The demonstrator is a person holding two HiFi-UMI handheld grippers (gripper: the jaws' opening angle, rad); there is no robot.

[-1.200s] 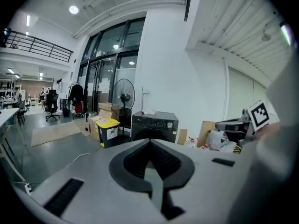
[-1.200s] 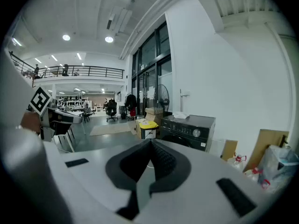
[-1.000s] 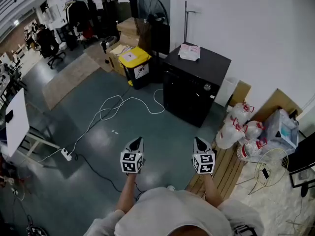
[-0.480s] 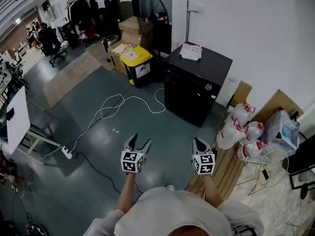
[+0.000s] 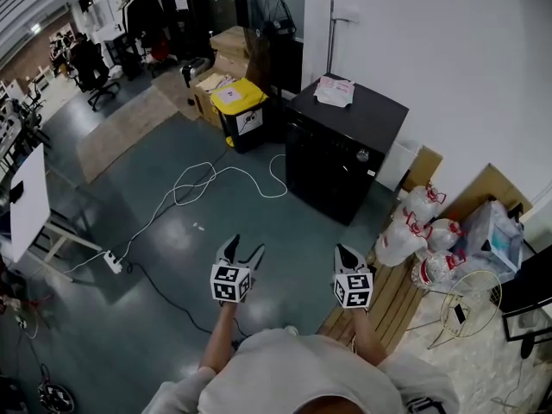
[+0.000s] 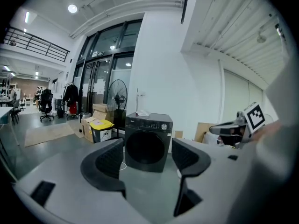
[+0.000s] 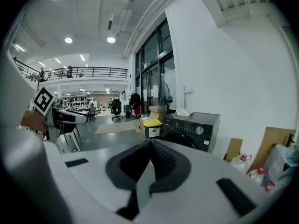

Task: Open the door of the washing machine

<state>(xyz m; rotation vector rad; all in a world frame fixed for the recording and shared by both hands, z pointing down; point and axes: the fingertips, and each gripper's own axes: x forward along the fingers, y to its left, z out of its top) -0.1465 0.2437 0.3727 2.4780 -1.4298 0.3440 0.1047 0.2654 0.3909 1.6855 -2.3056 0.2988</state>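
Note:
The black washing machine (image 5: 338, 155) stands against the white wall, a folded cloth on its top. Its round front door (image 6: 145, 148) is closed. My left gripper (image 5: 243, 248) hangs over the floor well short of the machine and points at it. Its jaws are opening, and nothing is between them. In the left gripper view the door shows through the gap of the left gripper (image 6: 147, 155). To its right my right gripper (image 5: 343, 253) is shut and empty. In the right gripper view the washing machine (image 7: 191, 127) lies ahead and to the right of the right gripper (image 7: 150, 148).
A yellow-lidded bin (image 5: 236, 102) and a standing fan (image 5: 267, 15) sit left of the machine. A white cable (image 5: 216, 184) loops over the floor to a power strip (image 5: 110, 261). Filled plastic bags (image 5: 423, 231) and a wooden pallet (image 5: 392, 300) lie to the right.
The left gripper's jaws have gone from shut to wide apart. Both grippers have edged slightly toward the machine; the right stays shut.

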